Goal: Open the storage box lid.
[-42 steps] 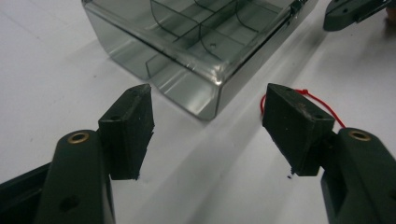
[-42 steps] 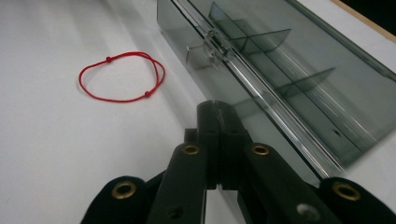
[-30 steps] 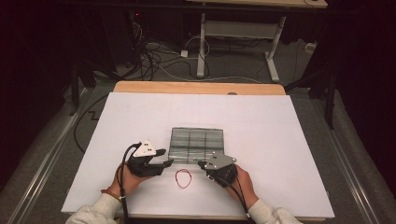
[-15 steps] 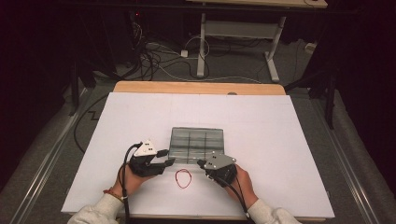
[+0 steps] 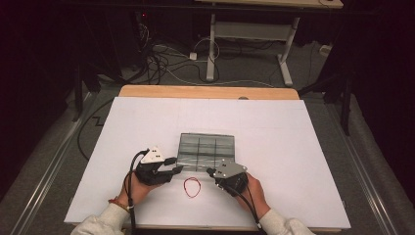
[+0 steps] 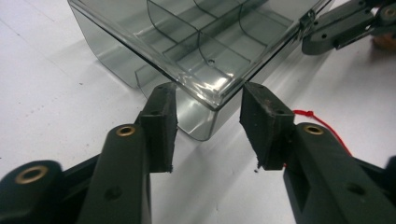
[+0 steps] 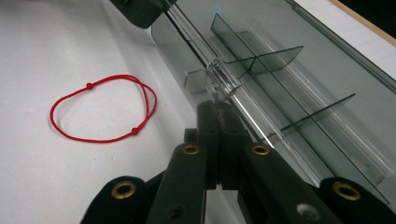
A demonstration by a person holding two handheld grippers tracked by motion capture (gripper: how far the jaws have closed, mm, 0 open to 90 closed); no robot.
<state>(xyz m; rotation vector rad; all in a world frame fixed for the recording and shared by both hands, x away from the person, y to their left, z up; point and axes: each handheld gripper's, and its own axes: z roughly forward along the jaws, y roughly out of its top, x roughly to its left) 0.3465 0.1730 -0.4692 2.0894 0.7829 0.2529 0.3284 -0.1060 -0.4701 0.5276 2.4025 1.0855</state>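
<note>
A smoky clear compartment box [image 5: 206, 147] lies on the white table top. My left gripper [image 5: 178, 168] stands at its near left corner. In the left gripper view the jaws [image 6: 208, 126] straddle that corner of the box [image 6: 201, 42]; they have just been closing, with a little room still at the pads. My right gripper [image 5: 210, 171] is at the box's near edge, and in its own view it [image 7: 219, 116] is shut on the clear tab of the lid [image 7: 223, 86]. A red string bracelet [image 5: 192, 187] lies on the table between the two hands.
The table's near edge [image 5: 205, 227] runs just under the forearms. A wooden strip [image 5: 205, 91] borders the far side. White surface spreads to the left, right and behind the box. Cables and a desk frame [image 5: 213, 44] stand on the floor beyond.
Both hands have stayed where they were. The left gripper's jaws look a little narrower around the box corner than before.
</note>
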